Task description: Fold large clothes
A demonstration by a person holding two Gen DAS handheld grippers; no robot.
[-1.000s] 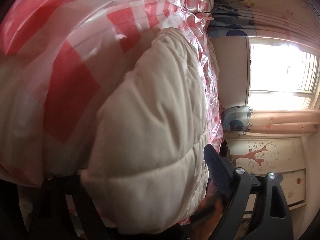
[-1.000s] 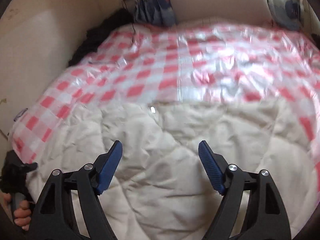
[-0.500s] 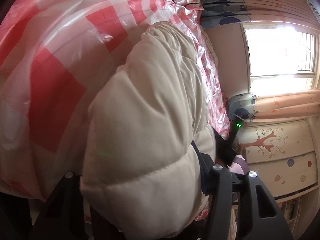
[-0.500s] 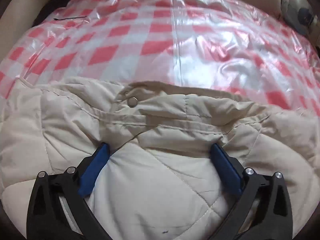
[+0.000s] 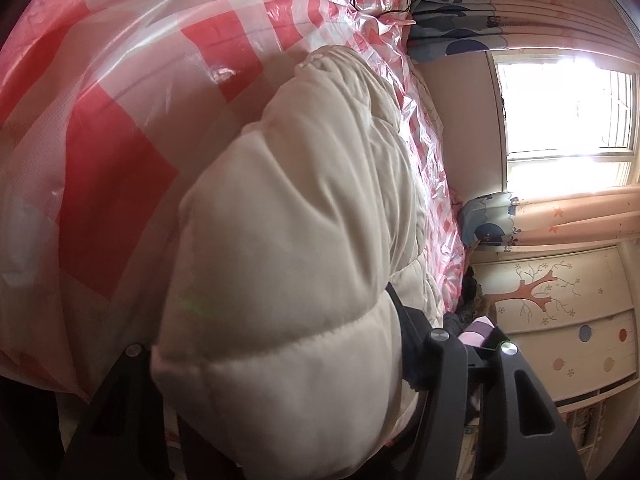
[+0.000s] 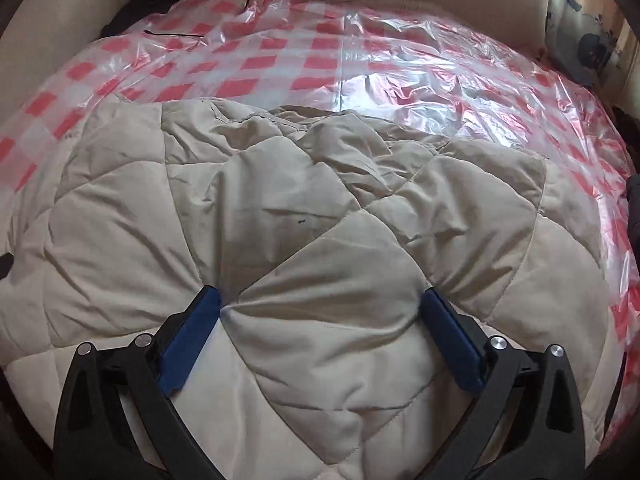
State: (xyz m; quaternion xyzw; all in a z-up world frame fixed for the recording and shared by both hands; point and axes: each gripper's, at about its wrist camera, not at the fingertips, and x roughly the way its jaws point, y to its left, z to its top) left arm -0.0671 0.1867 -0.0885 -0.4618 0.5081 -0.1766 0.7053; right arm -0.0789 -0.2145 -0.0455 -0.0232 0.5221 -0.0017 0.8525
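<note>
A big cream quilted puffer coat (image 6: 304, 216) lies on the bed's red-and-white checked plastic cover (image 6: 320, 64). My right gripper (image 6: 320, 332) presses down on the coat's near part, its blue pads (image 6: 188, 340) wide apart with a puffed panel bulging between them. In the left wrist view the coat (image 5: 304, 240) fills the middle of the frame. My left gripper (image 5: 276, 364) straddles a thick roll of it at the edge; the fabric hides its fingertips, and only the black finger arms (image 5: 452, 364) show on either side.
The checked plastic cover (image 5: 120, 128) stretches away beyond the coat. A window (image 5: 568, 108), peach curtains and a cupboard with a tree picture (image 5: 556, 300) stand past the bed. A thin black cable (image 6: 176, 34) and dark clothes lie at the bed's far left corner.
My right gripper dropped from above the coat onto it, then moved along it; the snap-button edge left its view. The left gripper's fingers closed in on the coat's edge roll.
</note>
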